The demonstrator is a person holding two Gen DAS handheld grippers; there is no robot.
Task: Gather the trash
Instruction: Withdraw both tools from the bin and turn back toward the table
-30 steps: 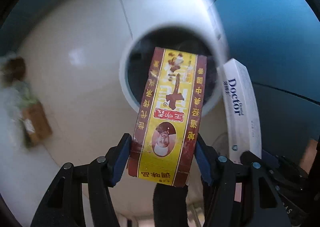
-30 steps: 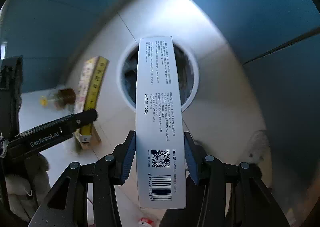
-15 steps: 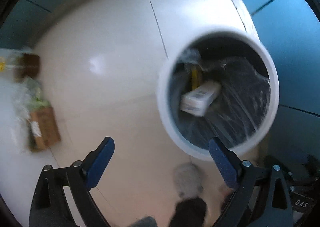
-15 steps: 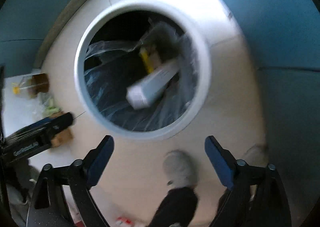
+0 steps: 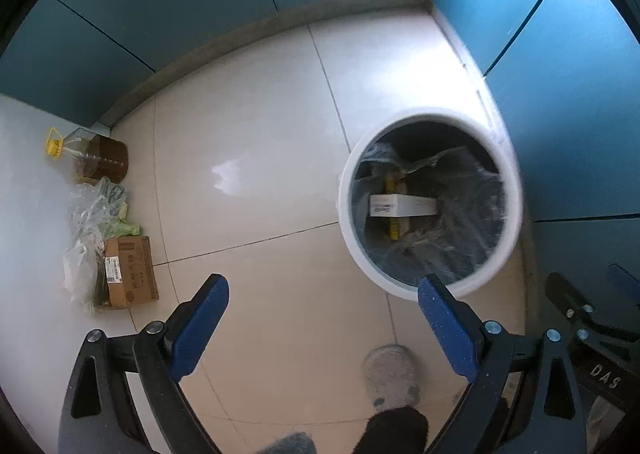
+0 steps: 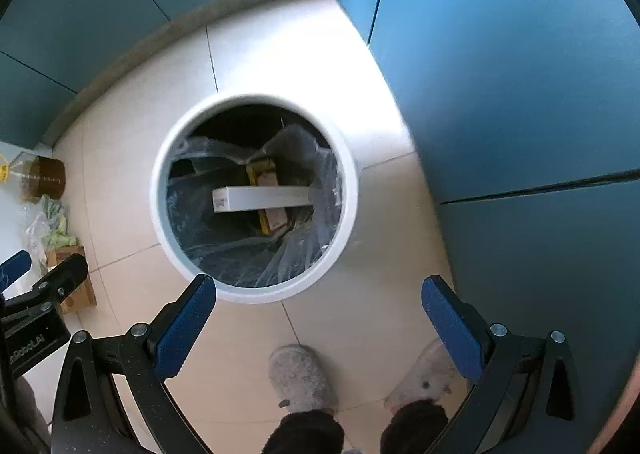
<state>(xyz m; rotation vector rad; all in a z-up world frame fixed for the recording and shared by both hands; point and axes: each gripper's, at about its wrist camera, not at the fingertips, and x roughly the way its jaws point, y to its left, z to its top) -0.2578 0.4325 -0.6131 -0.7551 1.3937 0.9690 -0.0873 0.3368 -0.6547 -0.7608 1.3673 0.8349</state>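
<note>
White round trash bin (image 6: 256, 296), clear-bag lined, stood on tiled floor (image 5: 248, 126) against blue panels. Contents: long white carton (image 6: 262, 198) lying flat across a yellow seasoning box (image 6: 264, 174), both at the bottom, so judged already collected. Left claw (image 5: 322, 314) and right claw (image 6: 318, 318): each spread wide, nothing between the pads, pointing down. Uncollected, by the far wall: oil jug (image 5: 100, 160), plastic bags (image 5: 92, 222), brown cardboard box (image 5: 130, 272), probably next.
</note>
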